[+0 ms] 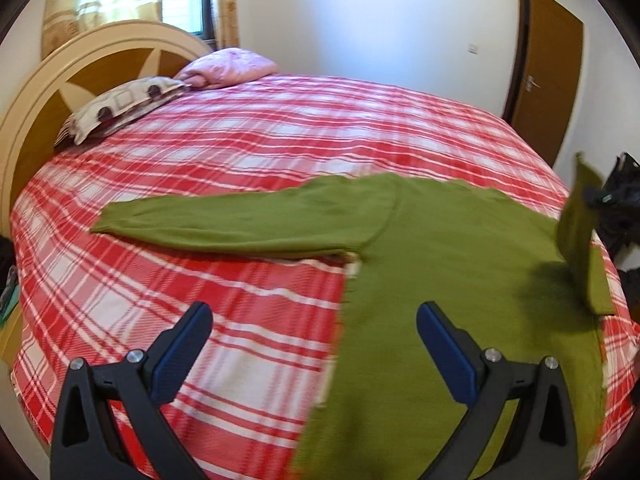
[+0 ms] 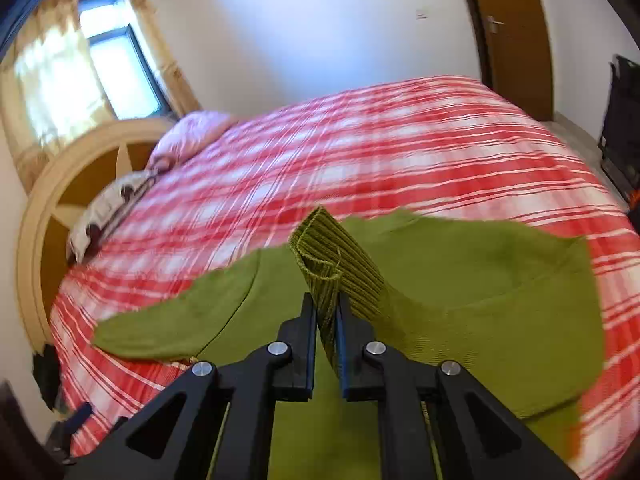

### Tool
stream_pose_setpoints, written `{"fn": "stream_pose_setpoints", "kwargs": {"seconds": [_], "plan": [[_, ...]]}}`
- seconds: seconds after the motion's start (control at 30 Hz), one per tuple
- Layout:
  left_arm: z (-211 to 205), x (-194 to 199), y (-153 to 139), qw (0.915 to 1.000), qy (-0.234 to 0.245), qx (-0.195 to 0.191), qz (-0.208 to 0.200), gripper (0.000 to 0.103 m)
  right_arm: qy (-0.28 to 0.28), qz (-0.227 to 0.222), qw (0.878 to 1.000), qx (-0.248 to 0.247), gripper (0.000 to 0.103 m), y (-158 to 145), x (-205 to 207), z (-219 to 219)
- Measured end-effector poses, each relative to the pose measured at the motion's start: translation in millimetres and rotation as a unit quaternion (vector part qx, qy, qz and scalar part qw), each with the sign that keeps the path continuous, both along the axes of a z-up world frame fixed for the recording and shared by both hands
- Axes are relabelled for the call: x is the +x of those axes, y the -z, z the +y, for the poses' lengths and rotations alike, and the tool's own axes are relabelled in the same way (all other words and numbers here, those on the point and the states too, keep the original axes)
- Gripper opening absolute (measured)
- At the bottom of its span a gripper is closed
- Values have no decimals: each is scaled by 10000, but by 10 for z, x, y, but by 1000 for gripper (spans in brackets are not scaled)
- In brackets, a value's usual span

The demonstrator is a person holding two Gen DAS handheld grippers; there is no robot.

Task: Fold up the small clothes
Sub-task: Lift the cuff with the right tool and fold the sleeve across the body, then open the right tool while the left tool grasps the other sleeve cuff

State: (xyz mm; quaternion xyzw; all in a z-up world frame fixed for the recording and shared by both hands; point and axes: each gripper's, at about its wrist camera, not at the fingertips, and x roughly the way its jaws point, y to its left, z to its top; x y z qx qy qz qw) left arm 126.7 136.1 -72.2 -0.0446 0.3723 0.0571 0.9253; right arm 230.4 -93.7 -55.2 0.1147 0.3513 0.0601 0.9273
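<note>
A green knitted sweater (image 1: 440, 248) lies spread on the red and white plaid bed cover (image 1: 240, 152), its left sleeve (image 1: 224, 220) stretched out flat. My left gripper (image 1: 316, 324) hangs open above the sweater's left edge, nothing between its fingers. In the right wrist view my right gripper (image 2: 327, 312) is shut on the ribbed cuff (image 2: 320, 256) of the other sleeve, lifted over the sweater's body (image 2: 460, 288). The left wrist view shows that raised sleeve (image 1: 576, 224) at the far right, with the right gripper (image 1: 596, 198) pinching it.
A curved wooden headboard (image 1: 52, 92) with two pillows (image 1: 120, 108) stands at the bed's far left. A brown door (image 1: 548, 64) is in the back wall. Dark items (image 1: 624, 208) sit past the bed's right edge. A window with curtains (image 2: 120, 68) is behind the headboard.
</note>
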Motion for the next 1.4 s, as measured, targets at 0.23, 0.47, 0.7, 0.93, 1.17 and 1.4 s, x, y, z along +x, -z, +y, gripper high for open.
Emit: {"fn": "stream_pose_setpoints", "kwargs": {"seconds": [0.23, 0.47, 0.7, 0.93, 1.17, 1.4], "plan": [[331, 58, 109, 9996, -270, -16, 47, 103, -303, 256, 9987, -330, 8, 457, 331, 669], [480, 118, 208, 9993, -347, -33, 110, 103, -356, 422, 9966, -614, 8, 736, 600, 1024], [504, 169, 304, 9990, -379, -18, 255, 103, -551, 423, 9966, -435, 12, 931, 741, 1097], [479, 189, 325, 9987, -377, 44, 327, 103, -1188, 371, 9857, 1133, 55, 747, 582, 879], [572, 207, 341, 9977, -585, 62, 332, 103, -460, 241, 9982, 292, 34, 616, 404, 567], [750, 194, 392, 9950, -897, 84, 430, 103, -795, 422, 9951, -419, 36, 977, 328, 952]]}}
